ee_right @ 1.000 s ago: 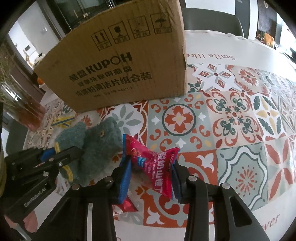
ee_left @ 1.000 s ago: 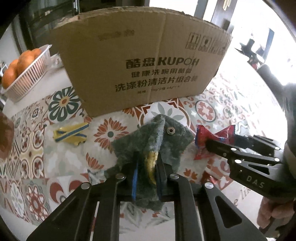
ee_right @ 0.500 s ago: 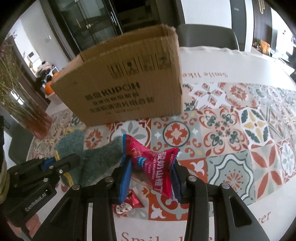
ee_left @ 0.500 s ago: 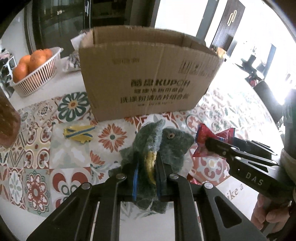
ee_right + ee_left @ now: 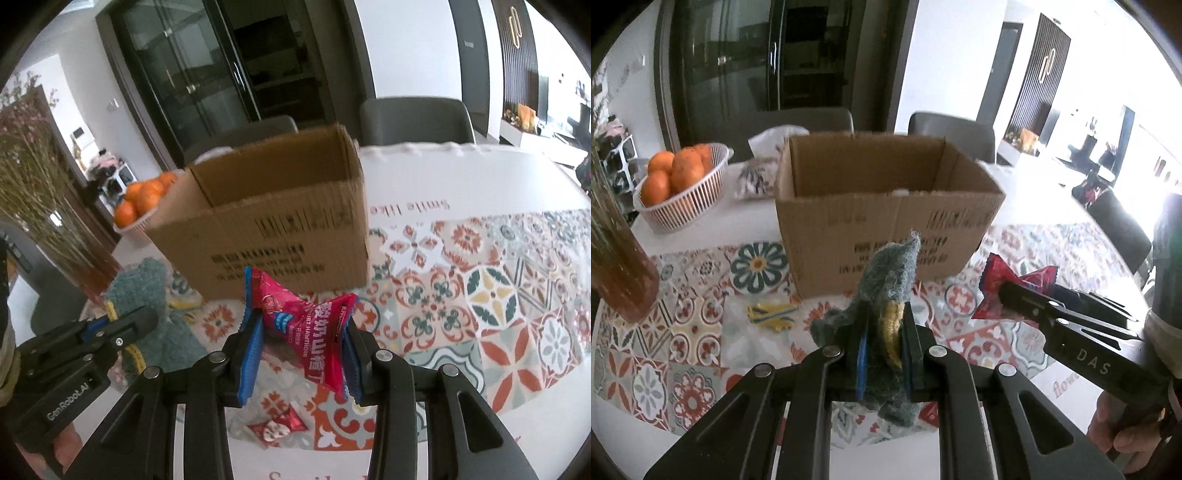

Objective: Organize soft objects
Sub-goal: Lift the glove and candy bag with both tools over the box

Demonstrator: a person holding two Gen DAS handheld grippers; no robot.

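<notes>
My left gripper (image 5: 884,350) is shut on a fuzzy grey-green plush toy (image 5: 892,273) with a yellow patch, held up off the tablecloth. My right gripper (image 5: 301,347) is shut on a red snack packet (image 5: 306,325), also lifted. Each gripper shows in the other's view: the right gripper (image 5: 1008,295) with the red packet (image 5: 995,284), and the left gripper (image 5: 144,321) with the plush toy (image 5: 140,288). An open cardboard box (image 5: 882,206) stands just behind both; its inside looks mostly bare. The same box (image 5: 273,218) fills the middle of the right wrist view.
A yellow-and-blue wrapper (image 5: 772,315) lies left of the plush on the patterned tablecloth (image 5: 665,350). A small red packet (image 5: 277,428) lies under my right gripper. A white basket of oranges (image 5: 679,184), a brown vase (image 5: 620,273) and grey chairs (image 5: 953,136) surround the box.
Both grippers have risen with their loads, and the view has tipped up, so the box's open top and inside now show. The plush has come off the tablecloth.
</notes>
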